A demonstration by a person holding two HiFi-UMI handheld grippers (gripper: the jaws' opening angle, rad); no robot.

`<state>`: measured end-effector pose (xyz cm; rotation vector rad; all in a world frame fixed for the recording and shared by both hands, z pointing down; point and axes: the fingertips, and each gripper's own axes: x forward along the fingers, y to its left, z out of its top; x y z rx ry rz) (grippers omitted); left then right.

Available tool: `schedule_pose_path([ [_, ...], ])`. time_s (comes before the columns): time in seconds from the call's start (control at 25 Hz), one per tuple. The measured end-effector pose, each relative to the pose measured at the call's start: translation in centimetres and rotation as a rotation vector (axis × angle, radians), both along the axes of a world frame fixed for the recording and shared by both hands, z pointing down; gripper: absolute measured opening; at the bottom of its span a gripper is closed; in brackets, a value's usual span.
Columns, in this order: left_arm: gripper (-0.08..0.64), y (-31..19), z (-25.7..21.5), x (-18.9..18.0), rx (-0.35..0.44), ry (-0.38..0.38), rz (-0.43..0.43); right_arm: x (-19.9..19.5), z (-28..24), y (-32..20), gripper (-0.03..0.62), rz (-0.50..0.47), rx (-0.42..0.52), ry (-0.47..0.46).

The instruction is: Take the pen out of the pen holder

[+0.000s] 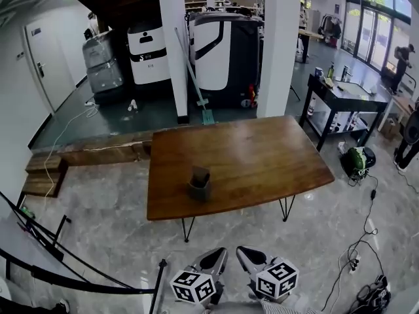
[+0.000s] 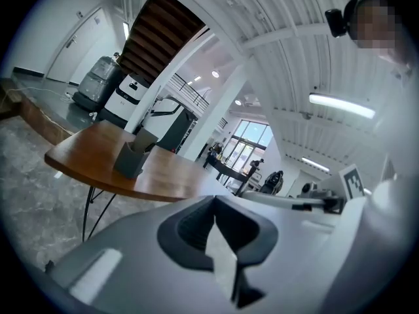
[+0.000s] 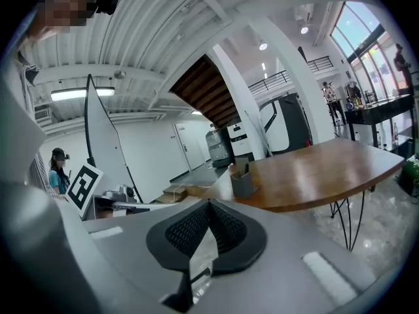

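Observation:
A grey pen holder [image 1: 200, 184] stands near the front edge of the brown wooden table [image 1: 262, 156], left of its middle. Something dark, which looks like the pen [image 1: 200, 173], sticks up out of it. Both grippers hang low in the head view, well short of the table, side by side and pointing at it. My left gripper [image 1: 221, 254] is shut with nothing in it, and so is my right gripper [image 1: 241, 251]. The holder also shows far ahead in the left gripper view [image 2: 132, 154] and the right gripper view [image 3: 242, 178].
Marble floor lies between me and the table, which stands on thin hairpin legs [image 1: 187, 227]. A black stand [image 1: 78, 267] crosses the lower left. Cables [image 1: 366, 254] trail at the right. White pillars [image 1: 173, 44] and machines [image 1: 222, 51] stand behind the table.

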<state>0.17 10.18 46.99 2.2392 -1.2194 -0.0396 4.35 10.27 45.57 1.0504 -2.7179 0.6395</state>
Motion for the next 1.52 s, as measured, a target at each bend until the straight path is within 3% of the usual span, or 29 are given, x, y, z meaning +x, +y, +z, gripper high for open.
schedule_pose_path([
  [0.32, 0.008, -12.2, -1.6, -5.4, 0.019, -0.017, -0.010, -5.0, -1.9, -12.6, 0.000, 0.002, 0.036, -0.028],
  [0.56, 0.008, -17.6, -1.3, -7.8, 0.003, -0.020, -0.025, -7.1, -1.4, -18.0, 0.000, -0.003, 0.017, -0.030],
  [0.92, 0.008, -19.8, 0.7, -8.3, -0.072, 0.002, -0.025, -7.9, 0.2, -20.0, 0.000, -0.031, -0.037, -0.013],
  [1.52, 0.008, -21.5, 0.2, -8.4, -0.097, 0.021, -0.102, -7.8, -1.2, -22.3, 0.000, -0.109, -0.038, -0.007],
])
